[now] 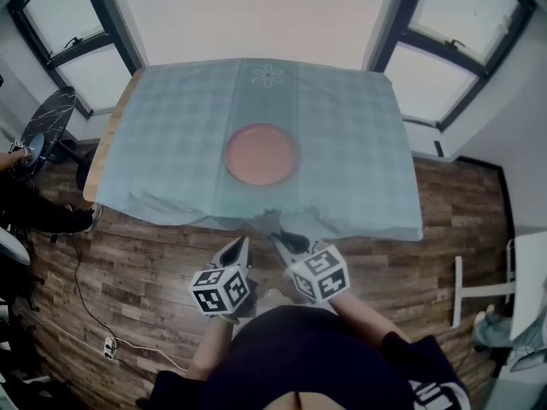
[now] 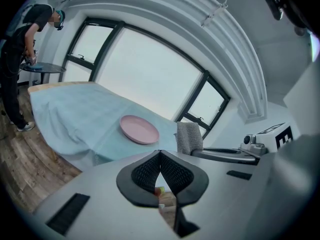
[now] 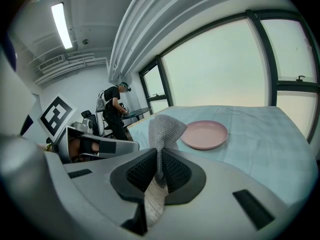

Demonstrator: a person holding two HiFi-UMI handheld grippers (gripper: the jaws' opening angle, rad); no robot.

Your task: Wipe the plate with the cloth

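At your left, the left tongs are pressed together with nothing between them, held off the near edge of the surface and well short of the plate. The plate sits flat in the middle of the surface, apart from both tongs. Further right, the right tongs pinch the cloth by one end, and its free part sticks out past the tips.

For a good wipe, I judge you should carry the cloth forward and lay it flat on the plate rather than edge-on. Press lightly and sweep in circles from the rim inward. The plate looks light and may slide on the surface, so open the left tongs and steady the near rim with them.

You cannot tell from here whether the plate carries any dirt. From the head view the cloth is hard to pick out against the front edge of the surface.
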